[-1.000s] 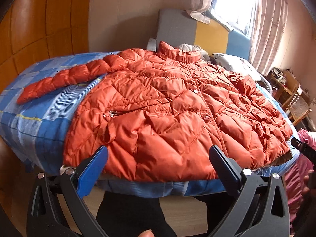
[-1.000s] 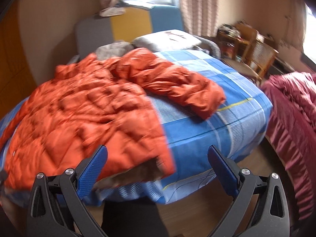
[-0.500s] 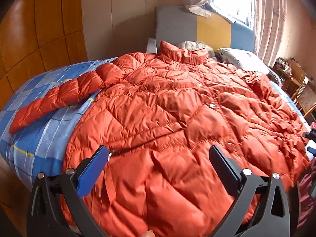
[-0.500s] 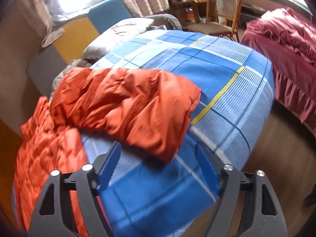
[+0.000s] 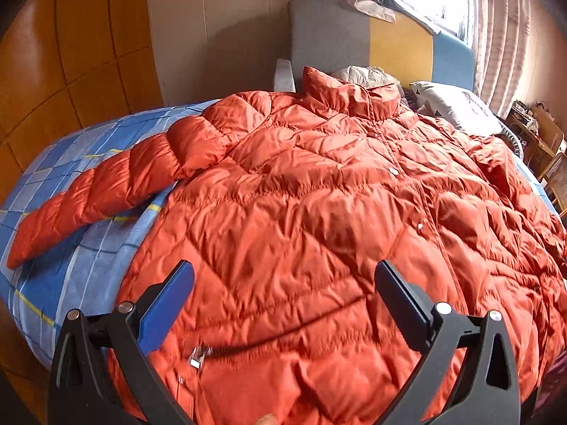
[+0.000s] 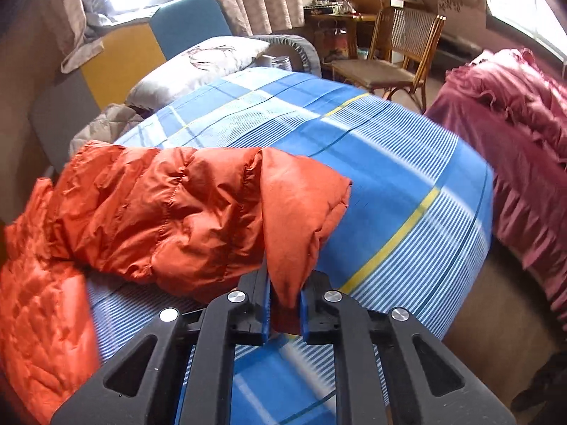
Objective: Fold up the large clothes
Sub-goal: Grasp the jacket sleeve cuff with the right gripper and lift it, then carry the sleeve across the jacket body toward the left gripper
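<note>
Orange jacket [image 5: 336,219] on one bed [image 6: 407,184], two sleeves, right gripper [image 6: 283,313] fingers pinching one cuff [image 6: 294,219], left gripper [image 5: 283,294] fingers spread.

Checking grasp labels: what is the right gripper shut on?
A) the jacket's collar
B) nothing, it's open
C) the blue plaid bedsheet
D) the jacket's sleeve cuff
D. In the right wrist view the right gripper has its blue pads closed on the cuff end of the orange jacket sleeve, pinched fabric showing between them.
</note>
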